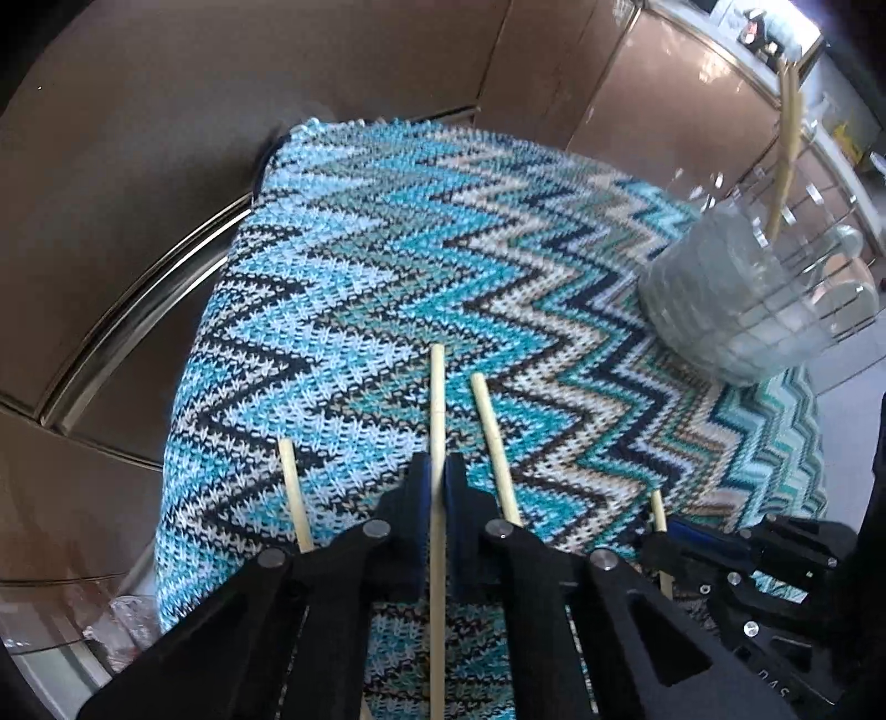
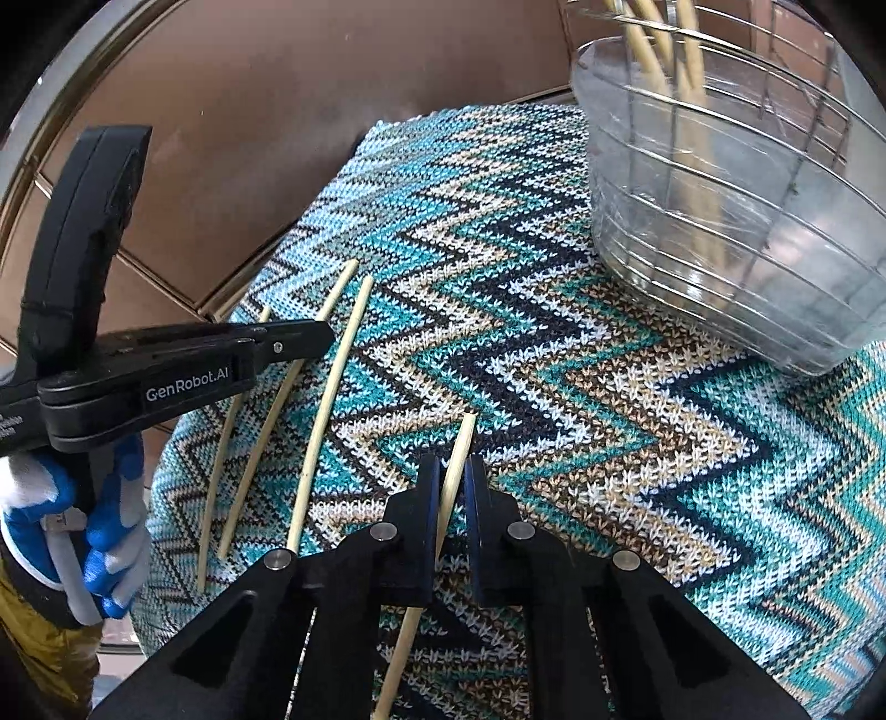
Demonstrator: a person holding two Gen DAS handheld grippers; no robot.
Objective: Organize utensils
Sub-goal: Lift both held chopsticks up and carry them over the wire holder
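Observation:
Several pale wooden chopsticks lie on a blue zigzag knitted mat (image 1: 387, 249) (image 2: 554, 387). My left gripper (image 1: 437, 471) is shut on one chopstick (image 1: 437, 387), with a loose chopstick on its left (image 1: 293, 498) and another on its right (image 1: 495, 443). In the right wrist view the left gripper (image 2: 310, 332) sits over that row, held by a blue and white gloved hand (image 2: 105, 531). My right gripper (image 2: 455, 471) is shut on a separate chopstick (image 2: 465, 437) nearer the mat's middle; it also shows at the lower right (image 1: 664, 540). A clear holder with a wire frame (image 1: 758, 299) (image 2: 747, 221) stands at the mat's far right, with chopsticks upright in it (image 2: 686, 138).
Brown panels (image 1: 138, 194) with a metal rail (image 1: 149, 293) surround the mat on the left and behind. The mat's left edge drops off close to the loose chopsticks. A counter with small items (image 1: 764, 33) lies far back right.

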